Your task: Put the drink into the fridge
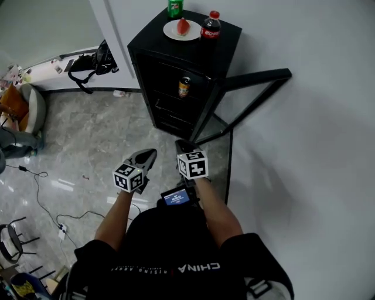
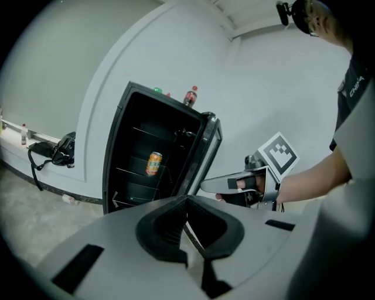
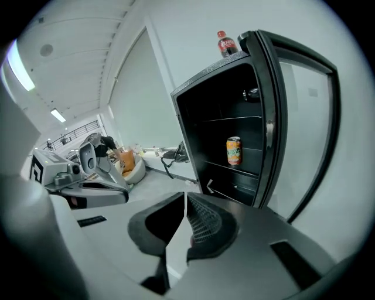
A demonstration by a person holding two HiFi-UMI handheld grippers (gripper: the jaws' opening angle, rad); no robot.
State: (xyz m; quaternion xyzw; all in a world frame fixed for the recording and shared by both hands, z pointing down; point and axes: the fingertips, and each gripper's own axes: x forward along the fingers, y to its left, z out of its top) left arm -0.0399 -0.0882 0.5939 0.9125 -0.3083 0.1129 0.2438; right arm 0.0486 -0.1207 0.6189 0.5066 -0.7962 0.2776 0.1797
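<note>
While both grippers sit well short of the fridge (image 1: 151, 40), nothing is in hand. Left gripper (image 2: 186, 200): jaws pressed together, empty. Right gripper (image 3: 186, 199): jaws together too, empty.

Fridge stands straight ahead of the person with its door (image 1: 258, 76) swung open to the right. An orange can (image 1: 184, 87) is upright on a middle shelf inside, so one drink looks already stowed. On the fridge top there is a cola bottle (image 1: 211, 26) upright at the right corner, a green bottle (image 1: 174, 7) upright near the back edge, and a plate (image 1: 170, 32) with a red fruit (image 1: 183, 26) between them.

If a bottle is the drink meant, the cola one is the likely pick. It lies ahead of and above both grippers, high in each gripper view, while both grippers tilt downward. Its long axis is vertical, so a side-on grasp around the body fits, with the jaws opened first. The right gripper is on the bottle's side and slightly nearer, while the left lines up more with the open cavity. The open door sits just right of the approach path and could be clipped.
</note>
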